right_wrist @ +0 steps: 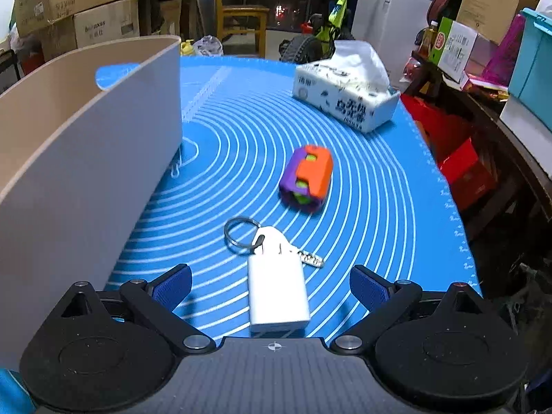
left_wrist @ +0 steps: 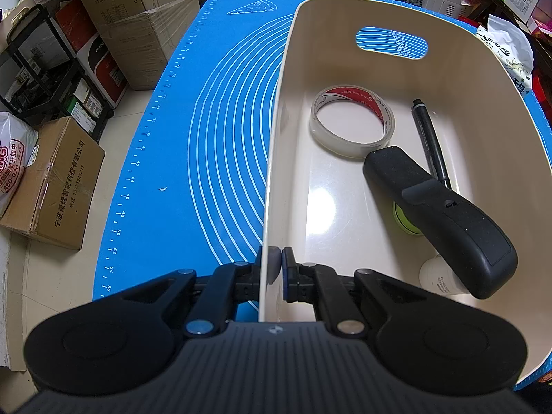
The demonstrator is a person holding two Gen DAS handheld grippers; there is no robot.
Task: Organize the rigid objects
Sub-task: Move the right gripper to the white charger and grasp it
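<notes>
Two hand-held grippers: left (left_wrist: 278, 265) clamped on bin (left_wrist: 448, 34) wall, right (right_wrist: 270, 286) spread above white fob (right_wrist: 277, 289).

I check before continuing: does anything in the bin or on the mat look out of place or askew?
One thing: the black remote in the beige bin lies tilted, propped on a green item and white bottle. Nothing looks spilled or damaged.
</notes>
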